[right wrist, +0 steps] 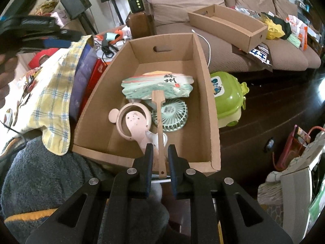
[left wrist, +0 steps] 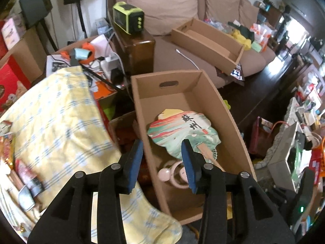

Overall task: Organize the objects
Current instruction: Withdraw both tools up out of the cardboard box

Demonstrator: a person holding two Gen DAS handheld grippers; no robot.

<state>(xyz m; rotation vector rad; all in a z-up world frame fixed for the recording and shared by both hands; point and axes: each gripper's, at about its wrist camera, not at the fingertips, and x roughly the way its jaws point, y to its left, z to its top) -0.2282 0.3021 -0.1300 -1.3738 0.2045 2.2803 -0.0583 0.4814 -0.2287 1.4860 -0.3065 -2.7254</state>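
Note:
A brown cardboard box holds a painted paddle fan with a wooden handle, a pink ring-shaped fan and a mint round fan. My right gripper sits at the box's near edge. Its jaws stand a little apart on either side of the wooden handle's end, with a gap on both sides. My left gripper is open and empty, above the box's left wall, with the paddle fan beyond it.
A yellow checked cloth covers a pile left of the box. A second, shallow cardboard box lies on the brown sofa. A green toy case stands right of the box. Clutter lines the right side.

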